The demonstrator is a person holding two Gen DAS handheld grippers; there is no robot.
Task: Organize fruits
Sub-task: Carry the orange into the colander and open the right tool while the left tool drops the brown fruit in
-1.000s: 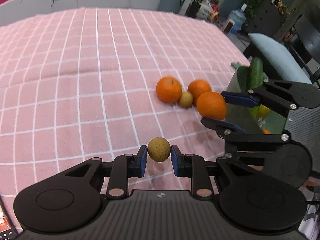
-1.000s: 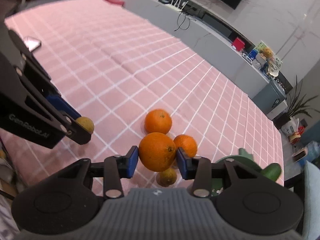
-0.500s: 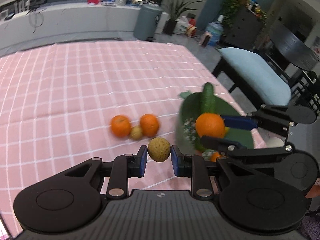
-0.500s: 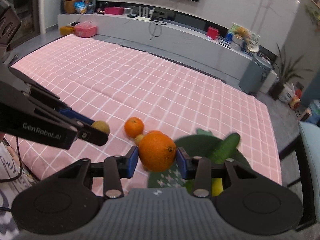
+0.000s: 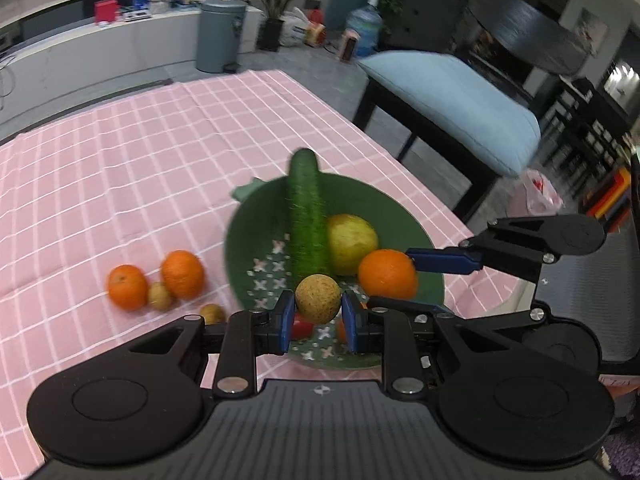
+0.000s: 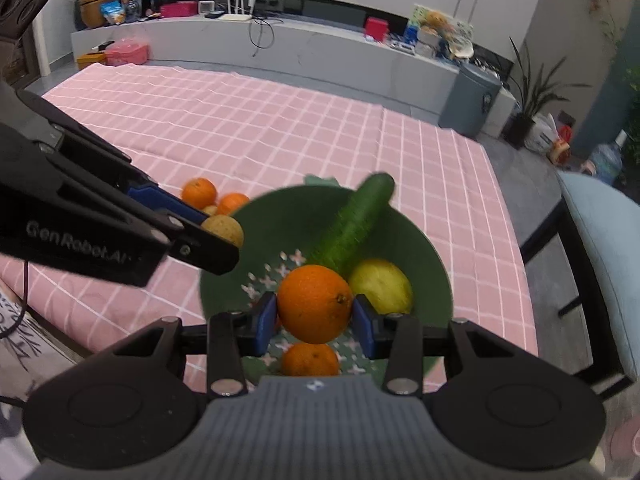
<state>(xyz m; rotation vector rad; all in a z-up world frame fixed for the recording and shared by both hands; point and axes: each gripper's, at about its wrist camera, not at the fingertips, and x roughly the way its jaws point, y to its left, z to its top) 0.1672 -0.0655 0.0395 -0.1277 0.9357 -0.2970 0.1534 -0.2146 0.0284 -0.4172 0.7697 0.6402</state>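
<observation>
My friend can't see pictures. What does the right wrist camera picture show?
The right gripper clamps a big round orange above a green bowl holding a long green cucumber, a yellow fruit and another orange. The left gripper holds a small tan round fruit over the bowl's rim, on a pink checked tablecloth.

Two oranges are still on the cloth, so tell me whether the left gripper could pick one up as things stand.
Probably not yet. The left gripper is shut on a small tan fruit over the green bowl, so its jaws are occupied. The oranges lie unobstructed on the pink cloth.
</observation>
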